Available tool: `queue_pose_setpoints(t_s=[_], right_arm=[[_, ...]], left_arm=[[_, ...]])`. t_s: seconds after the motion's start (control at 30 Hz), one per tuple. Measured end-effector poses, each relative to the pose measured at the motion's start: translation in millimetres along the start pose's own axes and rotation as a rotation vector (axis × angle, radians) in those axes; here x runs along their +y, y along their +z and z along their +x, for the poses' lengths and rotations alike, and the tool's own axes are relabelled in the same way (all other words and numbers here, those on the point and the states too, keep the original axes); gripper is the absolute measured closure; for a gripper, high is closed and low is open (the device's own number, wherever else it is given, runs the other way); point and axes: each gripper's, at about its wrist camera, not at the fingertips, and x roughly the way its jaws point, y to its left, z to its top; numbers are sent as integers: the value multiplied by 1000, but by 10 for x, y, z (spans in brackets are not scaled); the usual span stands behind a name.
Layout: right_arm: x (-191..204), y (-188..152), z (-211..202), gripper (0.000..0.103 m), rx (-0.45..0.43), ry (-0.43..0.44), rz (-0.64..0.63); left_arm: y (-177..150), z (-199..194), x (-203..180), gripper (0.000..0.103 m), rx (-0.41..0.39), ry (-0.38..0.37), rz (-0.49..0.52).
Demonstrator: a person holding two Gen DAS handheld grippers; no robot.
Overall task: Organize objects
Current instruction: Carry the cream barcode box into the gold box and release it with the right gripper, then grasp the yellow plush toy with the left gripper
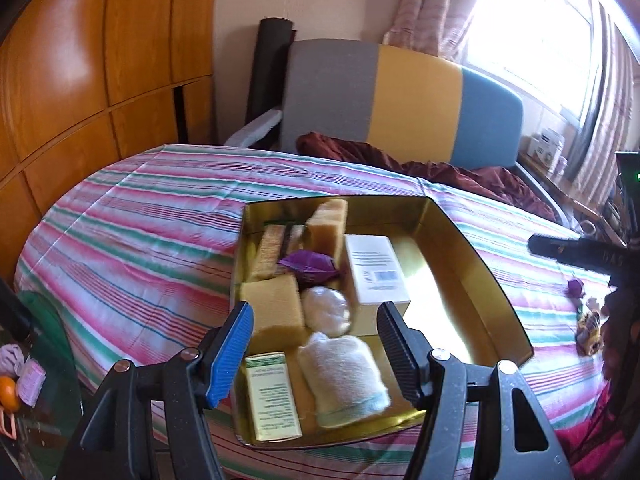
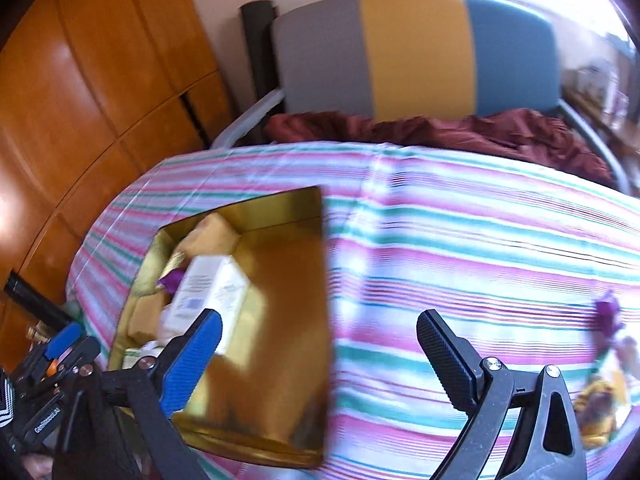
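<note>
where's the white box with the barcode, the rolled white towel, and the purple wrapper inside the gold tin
white cardboard box with barcode (image 1: 375,268), left wrist view, on its printed top face
rolled white towel (image 1: 343,376), left wrist view, on the middle of the roll
crumpled purple wrapper (image 1: 310,266), left wrist view, on its centre

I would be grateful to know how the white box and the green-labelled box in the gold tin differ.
The white box is plainly larger and bulkier; the green-labelled box is slimmer. The white box sits mid-tin beside the purple wrapper; the green-labelled box lies at the near edge, next to the rolled towel. The white box is plain white, the other cream with green trim. Both are printed cartons inside the gold tin.
</note>
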Motion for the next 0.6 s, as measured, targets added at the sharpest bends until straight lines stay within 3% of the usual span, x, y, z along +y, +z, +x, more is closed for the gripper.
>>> queue_pose_setpoints(t_s=[0.27,0.43,0.6], right_arm=[[-995,26,-436,1,-71,-132,147],[-1786,-18,-739,0,-142,-240,302],[-2592,-271,-1007,0,-229,-336,513]], left_arm=[[-2,21,-405,38,17,-26,103],[29,26,-707,38,17,-65,175],[64,41,-1106,39,17,-121,260]])
